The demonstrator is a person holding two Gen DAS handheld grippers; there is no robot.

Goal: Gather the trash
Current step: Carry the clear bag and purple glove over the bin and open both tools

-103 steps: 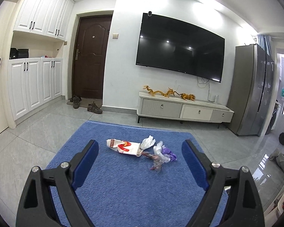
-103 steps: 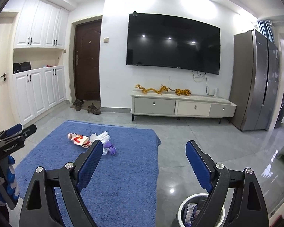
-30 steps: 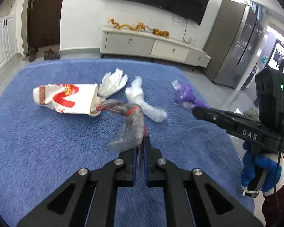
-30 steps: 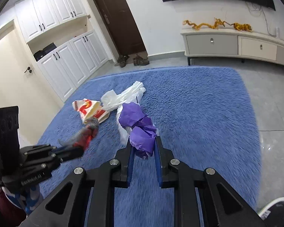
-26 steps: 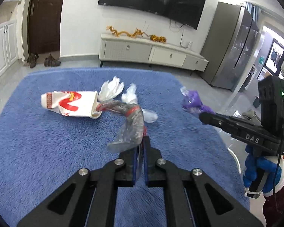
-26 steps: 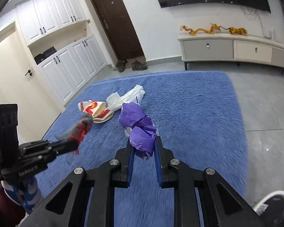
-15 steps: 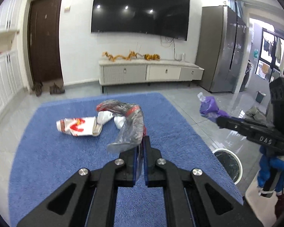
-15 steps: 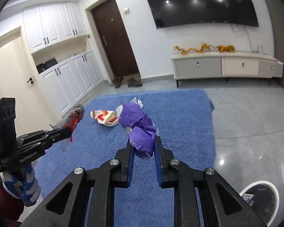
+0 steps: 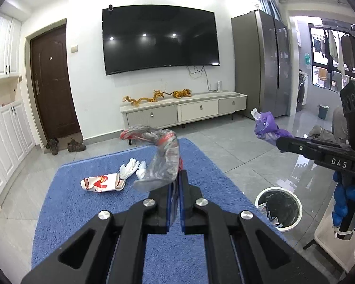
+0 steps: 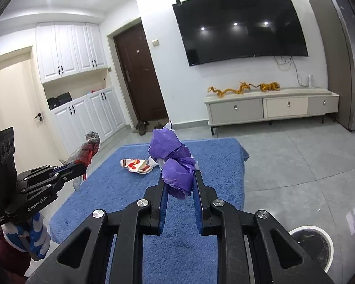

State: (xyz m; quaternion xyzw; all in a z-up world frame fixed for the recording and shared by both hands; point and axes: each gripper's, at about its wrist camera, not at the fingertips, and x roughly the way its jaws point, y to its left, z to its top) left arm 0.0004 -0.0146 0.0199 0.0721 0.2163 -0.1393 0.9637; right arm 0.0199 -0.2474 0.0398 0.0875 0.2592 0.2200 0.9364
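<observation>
Both tongs are loaded, your left gripper [image 9: 175, 184] pinched tight on the clear red-printed wrapper [image 9: 162, 158], your right gripper [image 10: 179, 184] clamping the purple wad [image 10: 175, 163], so carry both right to the white bin [image 9: 278, 209] and release there.

wrapper [image 9: 103, 182] & tissues [image 9: 129, 170] on rug [image 9: 82, 213], bin [image 9: 278, 208] on floor right of rug.
</observation>
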